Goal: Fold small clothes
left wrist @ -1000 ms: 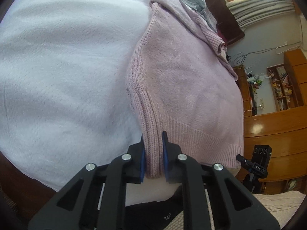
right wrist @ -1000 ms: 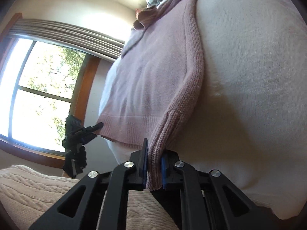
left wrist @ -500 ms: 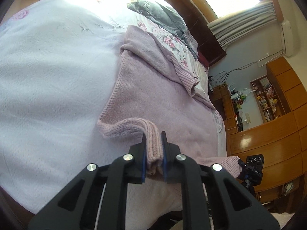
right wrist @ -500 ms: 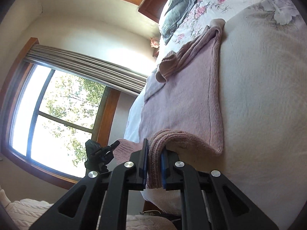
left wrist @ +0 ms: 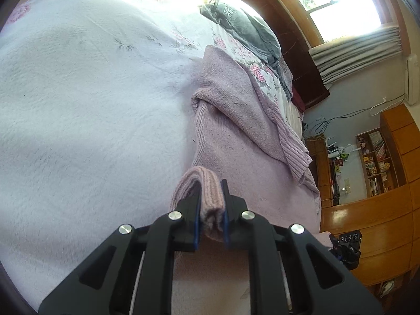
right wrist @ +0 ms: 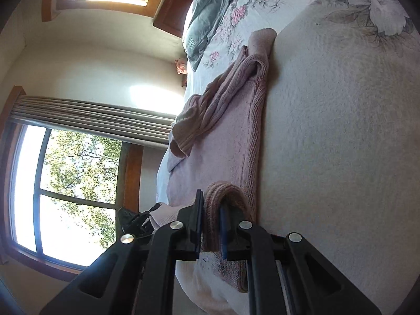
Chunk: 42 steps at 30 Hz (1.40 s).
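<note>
Pink sweater is lying ahead on the bed, hem corners being clamped by left gripper and right gripper

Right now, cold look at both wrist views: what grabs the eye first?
The pink knit sweater spread on the white bedspread, with each gripper pinching a folded loop of its ribbed hem: left gripper at one corner, right gripper at the other. One sleeve lies folded across the body. Beyond it, a grey garment is bunched near the head of the bed.
</note>
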Motion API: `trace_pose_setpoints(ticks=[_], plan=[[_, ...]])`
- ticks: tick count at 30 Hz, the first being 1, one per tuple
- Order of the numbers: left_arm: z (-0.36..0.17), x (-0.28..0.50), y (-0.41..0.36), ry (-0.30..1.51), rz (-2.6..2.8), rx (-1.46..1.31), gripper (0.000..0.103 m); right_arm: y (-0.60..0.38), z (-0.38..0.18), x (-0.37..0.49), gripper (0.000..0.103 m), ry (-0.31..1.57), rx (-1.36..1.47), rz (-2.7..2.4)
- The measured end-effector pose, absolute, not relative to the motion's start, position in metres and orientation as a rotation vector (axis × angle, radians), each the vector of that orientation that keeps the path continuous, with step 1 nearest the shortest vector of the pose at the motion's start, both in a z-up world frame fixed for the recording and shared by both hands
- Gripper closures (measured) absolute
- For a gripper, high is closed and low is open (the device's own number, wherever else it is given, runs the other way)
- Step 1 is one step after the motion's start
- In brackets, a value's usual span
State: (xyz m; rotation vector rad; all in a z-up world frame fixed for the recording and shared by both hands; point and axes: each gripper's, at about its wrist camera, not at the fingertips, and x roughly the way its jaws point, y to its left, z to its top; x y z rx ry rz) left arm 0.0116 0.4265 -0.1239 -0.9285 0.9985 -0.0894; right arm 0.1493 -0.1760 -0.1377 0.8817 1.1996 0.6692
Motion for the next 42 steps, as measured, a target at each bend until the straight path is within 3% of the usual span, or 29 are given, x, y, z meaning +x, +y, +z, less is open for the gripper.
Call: trace_pose_setpoints(ticks=[4, 7, 8, 9, 11, 17, 22, 31, 33, 35, 37, 42], plan=[[-0.130, 0.016, 0.430, 1.021, -0.094, -0.963, 0.087, -0.182, -0.146, 0.156, 0.088, 1.229, 0.914, 0.643], [-0.127, 0.016, 0.433, 1.015, -0.094, -0.966, 0.079, -0.185, -0.148, 0.162, 0.082, 1.240, 0.938, 0.642], [-0.125, 0.015, 0.435, 1.007, -0.088, -0.972, 0.074, -0.186, -0.146, 0.163, 0.077, 1.236, 0.937, 0.635], [-0.121, 0.012, 0.438, 0.992, -0.074, -0.976, 0.060, -0.188, -0.144, 0.163, 0.074, 1.229, 0.936, 0.627], [-0.115, 0.008, 0.442, 0.965, -0.059, -0.974, 0.056, -0.196, -0.138, 0.163, 0.052, 1.210, 0.929, 0.586], [-0.093, 0.005, 0.426, 0.988, -0.054, -0.774, 0.054, -0.213, -0.116, 0.154, 0.051, 1.155, 0.874, 0.550], [-0.079, 0.025, 0.395, 1.024, -0.044, -0.483, 0.039, -0.201, -0.102, 0.142, 0.048, 1.166, 0.755, 0.551], [-0.092, 0.074, 0.370, 1.099, -0.094, -0.277, 0.037, -0.169, -0.100, 0.132, 0.047, 1.214, 0.604, 0.583], [-0.094, 0.079, 0.368, 1.104, -0.107, -0.280, 0.042, -0.165, -0.100, 0.131, 0.047, 1.220, 0.588, 0.584], [-0.095, 0.082, 0.364, 1.115, -0.135, -0.285, 0.059, -0.162, -0.099, 0.131, 0.047, 1.224, 0.561, 0.581], [-0.095, 0.082, 0.358, 1.124, -0.146, -0.263, 0.087, -0.158, -0.097, 0.132, 0.047, 1.226, 0.521, 0.575], [-0.088, 0.072, 0.349, 1.096, -0.196, -0.277, 0.093, -0.144, -0.088, 0.142, 0.042, 1.203, 0.410, 0.584]])
